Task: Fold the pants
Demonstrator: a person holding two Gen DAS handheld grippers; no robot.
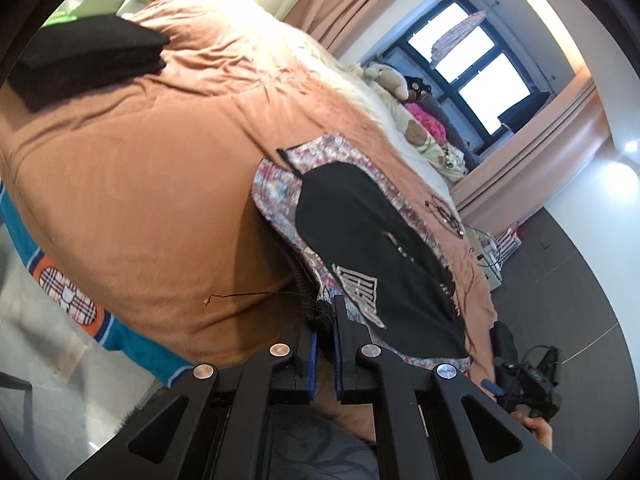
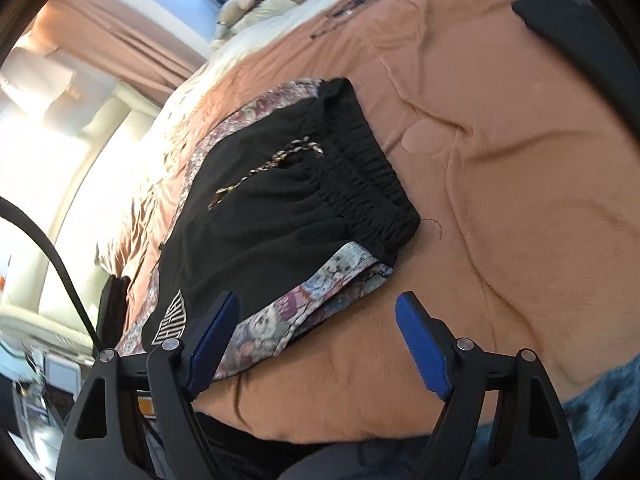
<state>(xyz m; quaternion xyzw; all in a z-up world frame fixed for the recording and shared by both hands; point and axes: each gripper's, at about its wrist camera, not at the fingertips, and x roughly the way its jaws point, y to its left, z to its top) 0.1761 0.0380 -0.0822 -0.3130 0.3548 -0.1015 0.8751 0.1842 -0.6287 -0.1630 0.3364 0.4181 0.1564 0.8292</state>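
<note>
Black pants [image 2: 280, 216] with patterned side panels lie flat on the orange bed [image 2: 500, 168], just ahead of both claws. The left claw [image 1: 326, 320] is clenched on the waistband corner. The right claw [image 2: 316, 340] is released, beside the patterned edge. I judge the folding hardly begun. Only the left view shows a folded black stack [image 1: 88, 60] far ahead; only the right shows the drawstring [image 2: 276, 160].
</note>
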